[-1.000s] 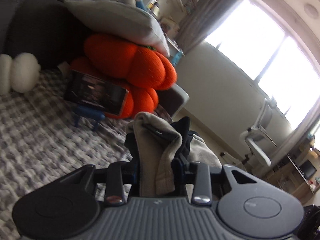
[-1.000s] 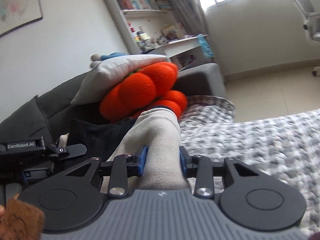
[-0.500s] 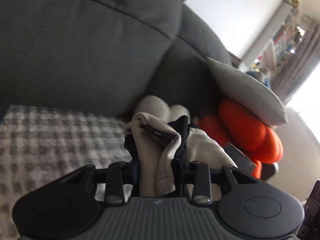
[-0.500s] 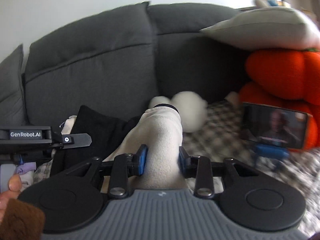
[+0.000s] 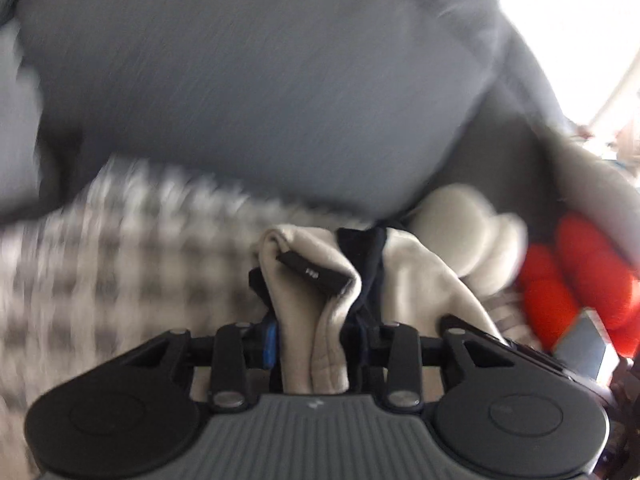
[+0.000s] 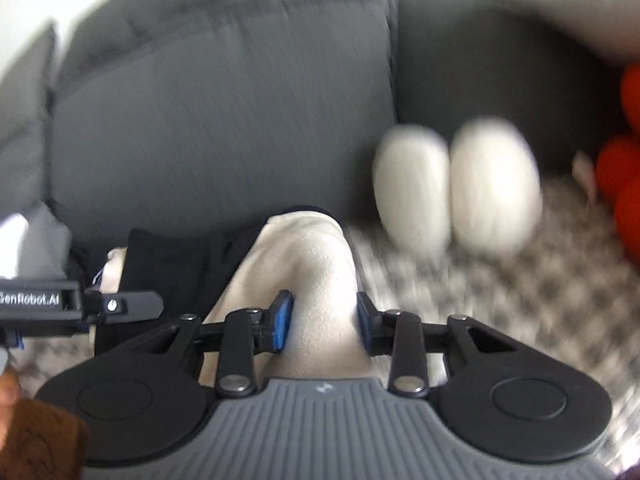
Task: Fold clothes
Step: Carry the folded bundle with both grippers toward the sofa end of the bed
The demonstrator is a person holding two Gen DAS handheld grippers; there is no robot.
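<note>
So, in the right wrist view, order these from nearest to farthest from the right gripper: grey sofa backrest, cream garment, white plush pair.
1. cream garment: between the opening jaws of the right gripper.
2. white plush pair: ahead, to the right, on the checked blanket.
3. grey sofa backrest: behind everything.

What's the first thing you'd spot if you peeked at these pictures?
The bundled cream fleece garment with dark trim fills the middle, between the left gripper and the right gripper. Bright orange plush cushions glow at the right, beside two white fluffy lumps against the grey sofa.
</note>
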